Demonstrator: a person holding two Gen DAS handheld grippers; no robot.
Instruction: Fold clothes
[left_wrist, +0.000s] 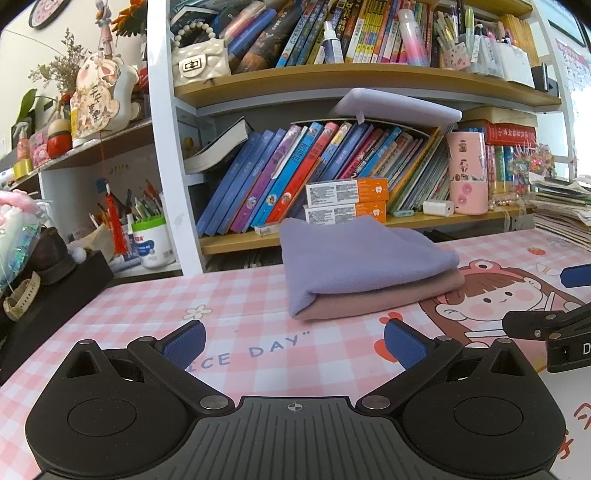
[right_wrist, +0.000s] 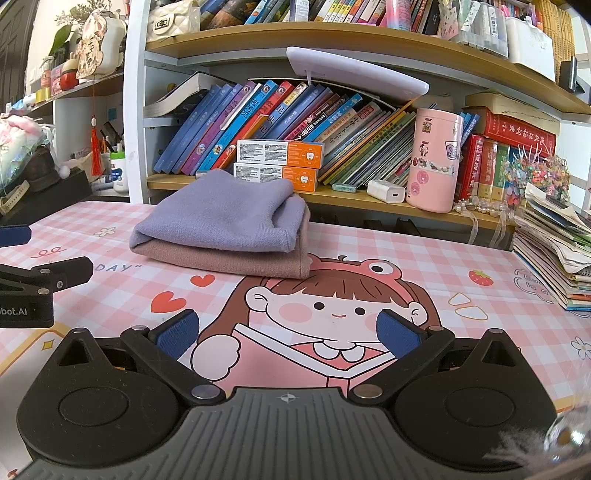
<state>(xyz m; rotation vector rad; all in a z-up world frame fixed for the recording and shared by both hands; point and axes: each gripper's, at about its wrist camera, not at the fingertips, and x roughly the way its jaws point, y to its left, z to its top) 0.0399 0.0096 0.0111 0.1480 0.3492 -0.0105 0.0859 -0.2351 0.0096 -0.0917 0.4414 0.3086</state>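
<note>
A folded lavender cloth lies on top of a folded dusty-pink cloth on the pink checked desk mat, close to the bookshelf. My left gripper hovers over the mat in front of the stack, open and holding nothing. My right gripper is also open and empty, over the cartoon girl print, in front and to the right of the stack. Each gripper shows at the edge of the other's view: the right gripper and the left gripper.
A bookshelf full of books stands right behind the stack, with two orange boxes and a pink canister. A pile of papers and books sits at the mat's right edge. A black box with a shoe stands at the left.
</note>
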